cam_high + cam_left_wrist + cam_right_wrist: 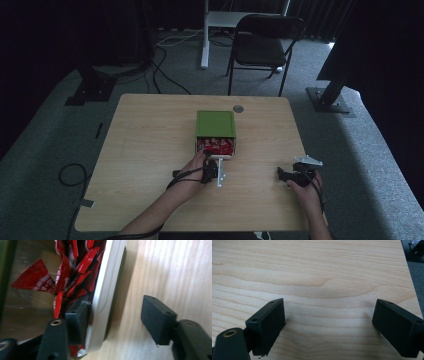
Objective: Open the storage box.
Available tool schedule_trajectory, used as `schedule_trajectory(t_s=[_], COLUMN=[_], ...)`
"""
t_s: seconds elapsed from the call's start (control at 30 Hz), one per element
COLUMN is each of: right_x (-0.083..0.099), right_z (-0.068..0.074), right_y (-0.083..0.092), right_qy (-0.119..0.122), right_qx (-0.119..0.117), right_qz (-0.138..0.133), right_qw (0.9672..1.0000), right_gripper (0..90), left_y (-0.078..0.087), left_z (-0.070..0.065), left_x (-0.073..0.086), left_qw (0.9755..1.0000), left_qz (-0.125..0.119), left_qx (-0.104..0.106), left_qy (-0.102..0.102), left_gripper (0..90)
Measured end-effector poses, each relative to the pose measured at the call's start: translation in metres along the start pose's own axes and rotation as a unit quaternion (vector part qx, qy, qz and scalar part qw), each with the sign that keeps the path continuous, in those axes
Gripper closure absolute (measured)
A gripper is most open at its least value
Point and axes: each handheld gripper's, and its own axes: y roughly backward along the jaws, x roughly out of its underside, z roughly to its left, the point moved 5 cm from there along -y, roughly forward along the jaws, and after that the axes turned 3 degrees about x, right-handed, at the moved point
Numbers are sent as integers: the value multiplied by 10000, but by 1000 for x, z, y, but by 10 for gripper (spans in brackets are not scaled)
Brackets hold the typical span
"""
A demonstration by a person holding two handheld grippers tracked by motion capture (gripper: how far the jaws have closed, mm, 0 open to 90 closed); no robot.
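Two jaws straddling white box wall (106,290): I am closing left gripper (117,322) squarely, avoiding red sachets (72,272); right gripper (329,325) idling wide.

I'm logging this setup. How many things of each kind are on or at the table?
Green box with white drawer: 1
Heap of red sachets, too tangled to count: 1
Handheld grippers, left gripper and right gripper: 2
Table: 1
Total: 5

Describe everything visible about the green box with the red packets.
The green box lies flat near the wooden table's middle, its green lid covering the far part. The near end shows a pale white rim and a heap of glossy red packets. The left tool straddles that rim, one jaw inside among the packets, one outside.
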Motion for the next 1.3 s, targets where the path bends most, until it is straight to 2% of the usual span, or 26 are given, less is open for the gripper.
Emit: schedule_trajectory(t_s=[0.07,0.2,0.27,0.33,0.4,0.5,0.9,1.3], right_x=[0,0,0,0,0,0,0,0], right_z=[0,0,0,0,0,0,0,0], right_y=[0,0,0,0,0,0,0,0], right_qy=[0,1,2,3,2,2,1,-1], right_qx=[-1,0,0,0,0,0,-1,-1], right_qz=[1,0,0,0,0,-1,-1,-2], right_qw=[10000,10000,10000,10000,10000,10000,10000,10000], right_gripper=[105,105,105,105,105,105,105,105], left_y=[-1,-3,-4,-4,-5,-6,-4,-1], left_z=[-1,-1,-1,0,-1,0,3,2], left_x=[0,0,-1,-1,-1,-1,-3,-4], left_qw=[9999,9988,9986,9977,9969,9963,9972,9975], left_qz=[-21,62,82,127,129,144,241,258], left_qx=[-118,-364,-449,-570,-644,-737,-534,-492], left_qy=[-49,-308,-262,-354,-426,-428,-468,-436], left_gripper=[473,539,579,629,639,686,720,721])
